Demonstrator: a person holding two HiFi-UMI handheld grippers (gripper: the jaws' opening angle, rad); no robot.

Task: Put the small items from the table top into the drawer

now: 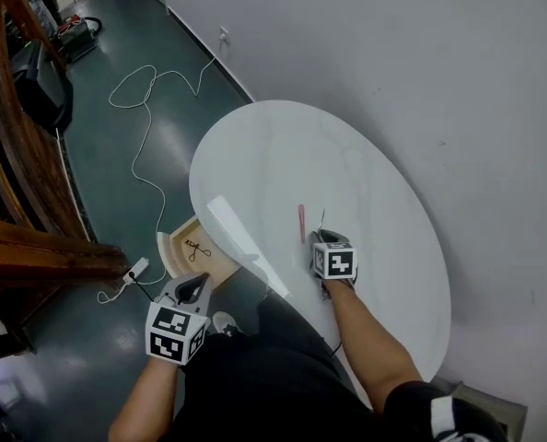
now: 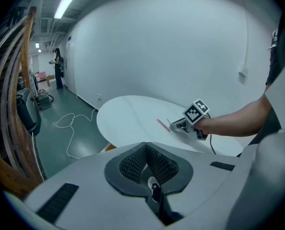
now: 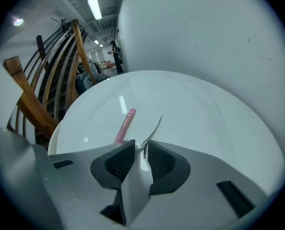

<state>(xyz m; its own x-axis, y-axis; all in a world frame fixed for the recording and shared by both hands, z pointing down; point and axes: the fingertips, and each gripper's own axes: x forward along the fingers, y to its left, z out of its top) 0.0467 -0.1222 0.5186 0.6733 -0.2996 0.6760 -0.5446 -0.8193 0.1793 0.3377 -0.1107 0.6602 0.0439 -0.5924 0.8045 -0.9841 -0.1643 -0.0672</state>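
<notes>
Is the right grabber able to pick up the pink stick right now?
Probably not yet. The right gripper is shut on the thin metal piece, so its jaws are full. The pink stick lies close beside it on the table, nothing between.

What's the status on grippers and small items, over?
Right gripper shut on thin metal clip. Left gripper shut, empty, off the table. Pink stick lying on table top; drawer open. Nothing seen in the way.

On white oval table (image 1: 283,145): pink pen (image 1: 301,223), lying flat
</notes>
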